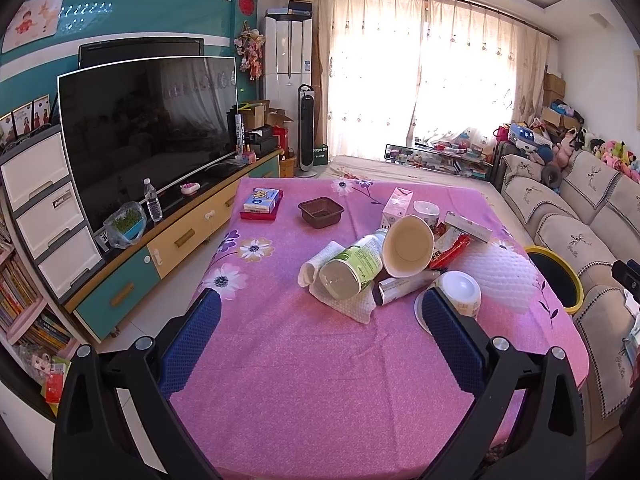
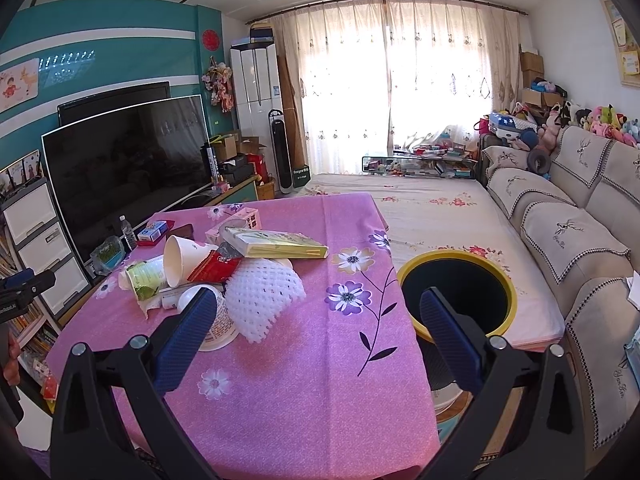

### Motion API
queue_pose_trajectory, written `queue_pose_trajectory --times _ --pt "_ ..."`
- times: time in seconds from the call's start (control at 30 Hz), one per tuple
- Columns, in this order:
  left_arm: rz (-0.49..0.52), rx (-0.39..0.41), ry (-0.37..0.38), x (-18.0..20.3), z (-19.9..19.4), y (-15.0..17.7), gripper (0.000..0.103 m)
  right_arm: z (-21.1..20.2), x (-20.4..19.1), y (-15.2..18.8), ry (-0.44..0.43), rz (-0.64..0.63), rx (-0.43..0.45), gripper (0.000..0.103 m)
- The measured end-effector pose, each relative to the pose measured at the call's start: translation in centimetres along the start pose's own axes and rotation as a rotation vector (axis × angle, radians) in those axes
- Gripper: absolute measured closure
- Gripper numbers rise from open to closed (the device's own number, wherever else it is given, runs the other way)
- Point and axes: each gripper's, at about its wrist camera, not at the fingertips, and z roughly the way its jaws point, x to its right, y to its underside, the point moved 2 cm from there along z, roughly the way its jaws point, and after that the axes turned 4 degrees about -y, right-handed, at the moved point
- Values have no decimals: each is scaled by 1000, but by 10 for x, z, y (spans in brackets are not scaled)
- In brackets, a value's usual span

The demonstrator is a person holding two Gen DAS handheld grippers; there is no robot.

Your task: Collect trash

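A pile of trash lies on the pink tablecloth [image 1: 304, 360]: a green-labelled can [image 1: 354, 266] on its side, a paper cup [image 1: 408, 246], a red wrapper [image 1: 450, 250], white foam netting [image 1: 506, 276], a white bowl [image 1: 460, 292] and a tissue [image 1: 320, 268]. My left gripper [image 1: 320, 312] is open and empty, just short of the pile. My right gripper [image 2: 316, 308] is open and empty; the foam netting [image 2: 260, 298] lies near its left finger and the yellow-rimmed black bin [image 2: 458, 284] sits behind its right finger. The bin also shows in the left wrist view [image 1: 556, 280].
A brown plastic tray [image 1: 321, 211], a blue box on a red book [image 1: 262, 202] and a pink carton [image 1: 396, 206] sit further back on the table. A TV cabinet [image 1: 176, 240] stands left; a sofa [image 2: 576, 240] stands right, beyond the bin.
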Motion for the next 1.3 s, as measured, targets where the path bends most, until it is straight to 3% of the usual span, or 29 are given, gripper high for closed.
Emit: queue_pose_trajectory --times 0.6,0.93,1.3 --pt "1 -14 -7 -5 14 -5 4 12 0 3 -5 -3 -28 6" --pt "1 -7 -76 -22 77 -39 4 70 -26 -9 -71 -147 -89 6" --pt "3 0 -87 -20 176 -96 4 170 -53 -38 -96 -339 -148 6"
